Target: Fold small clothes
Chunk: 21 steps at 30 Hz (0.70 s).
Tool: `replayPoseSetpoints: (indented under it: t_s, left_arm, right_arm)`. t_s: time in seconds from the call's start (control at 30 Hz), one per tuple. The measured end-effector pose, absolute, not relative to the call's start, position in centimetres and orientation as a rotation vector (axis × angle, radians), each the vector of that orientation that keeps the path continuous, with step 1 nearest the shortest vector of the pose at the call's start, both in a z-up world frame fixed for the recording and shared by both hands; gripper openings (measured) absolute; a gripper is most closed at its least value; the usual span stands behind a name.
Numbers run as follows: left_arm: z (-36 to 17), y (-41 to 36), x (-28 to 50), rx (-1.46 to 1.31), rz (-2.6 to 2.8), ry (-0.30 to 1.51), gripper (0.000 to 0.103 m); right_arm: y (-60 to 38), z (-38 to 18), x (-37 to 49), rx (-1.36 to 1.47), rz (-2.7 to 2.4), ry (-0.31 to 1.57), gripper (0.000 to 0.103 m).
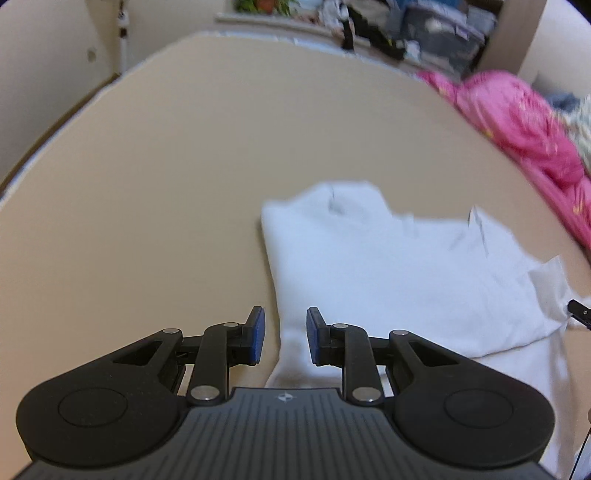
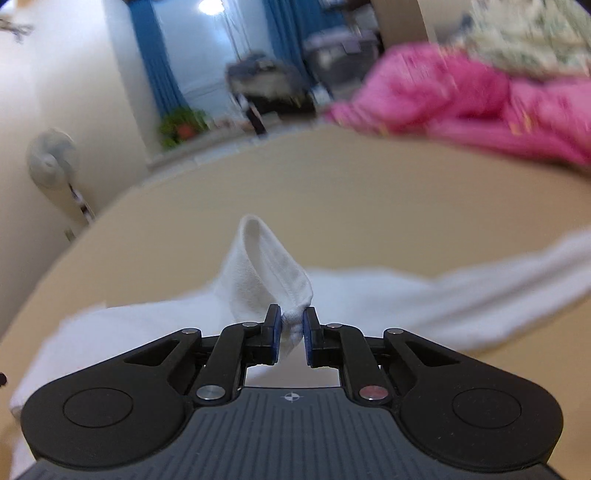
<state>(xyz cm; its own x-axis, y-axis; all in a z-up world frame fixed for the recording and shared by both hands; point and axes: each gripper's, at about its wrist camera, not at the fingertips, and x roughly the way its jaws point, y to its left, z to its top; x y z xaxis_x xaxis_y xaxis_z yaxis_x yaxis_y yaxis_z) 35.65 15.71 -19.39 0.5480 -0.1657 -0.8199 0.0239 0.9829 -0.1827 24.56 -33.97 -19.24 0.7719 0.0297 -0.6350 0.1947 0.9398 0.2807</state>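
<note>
Nearest the right wrist camera, the right claw (image 2: 292, 326) is closed down on a bunched corner of the white garment (image 2: 258, 273), its blue pads (image 2: 274, 328) squeezing the cloth so that a loop of fabric stands up just beyond the tips. The rest of the garment trails away flat to the left and right across the beige tabletop (image 2: 258, 184). In the left wrist view, the left claw (image 1: 285, 334) stands with a clear gap between its pads (image 1: 258, 332) and holds nothing; it hangs over the near left edge of the white garment (image 1: 388, 266), which lies spread over the tabletop (image 1: 147, 184) with its folded left side straight and its collar end toward the far side. A small black part at the garment's right edge is too cropped to identify. A heap of pink cloth (image 1: 524, 125) lies at the far right of the tabletop, well apart from the white piece, with a patterned fabric (image 2: 532, 33) behind it. Beyond the far edge are blue curtains (image 2: 155, 55), a green plant (image 2: 183, 125) and a white fan (image 2: 51, 162), all blurred.
</note>
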Motion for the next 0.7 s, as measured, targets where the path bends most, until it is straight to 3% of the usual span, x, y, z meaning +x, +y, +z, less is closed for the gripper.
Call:
replayPoseSetpoints:
  t_s: [0.13,0.2,0.3,0.33,0.37,0.4,0.43,0.57,0.7]
  left_arm:
    - [-20.9,14.7,35.7,-0.12,-0.101,1.008,0.026]
    - [-21.0,14.4,35.7,-0.128,-0.117,0.995,0.026]
    - [-21.7,13.9,35.9,-0.118,-0.129,1.007,0.027]
    - [-22.1,13.7,36.1,-0.099,-0.119,1.021,0.027]
    - [-22.6,13.5,36.3,-0.073,-0.106,1.042,0.028]
    - [-23.2,13.3,36.5,-0.055,-0.097,1.06,0.03]
    - [-23.4,13.1,36.6,-0.052,-0.096,1.058,0.03]
    - [-23.1,13.0,36.7,-0.051,-0.097,1.051,0.03]
    - [-22.5,12.9,36.2,-0.061,-0.099,1.025,0.03]
  right_arm:
    - [-35.4,-20.8,24.8,0.493,-0.106,0.719,0.023]
    - [-35.1,-20.7,25.3,0.51,-0.089,0.703,0.042]
    - [-34.6,-21.3,25.9,0.474,-0.121,0.758,0.046]
    - [-34.7,-21.5,26.1,0.46,-0.142,0.779,0.046]
    - [-34.7,-21.7,26.2,0.448,-0.157,0.8,0.039]
    - [-34.8,-21.9,26.2,0.44,-0.172,0.815,0.016]
    - [-35.4,-21.8,26.1,0.457,-0.185,0.802,0.012]
    - [-36.1,-18.7,24.6,0.456,-0.228,0.636,0.004]
    - [-36.7,-18.6,24.5,0.442,-0.256,0.635,0.008]
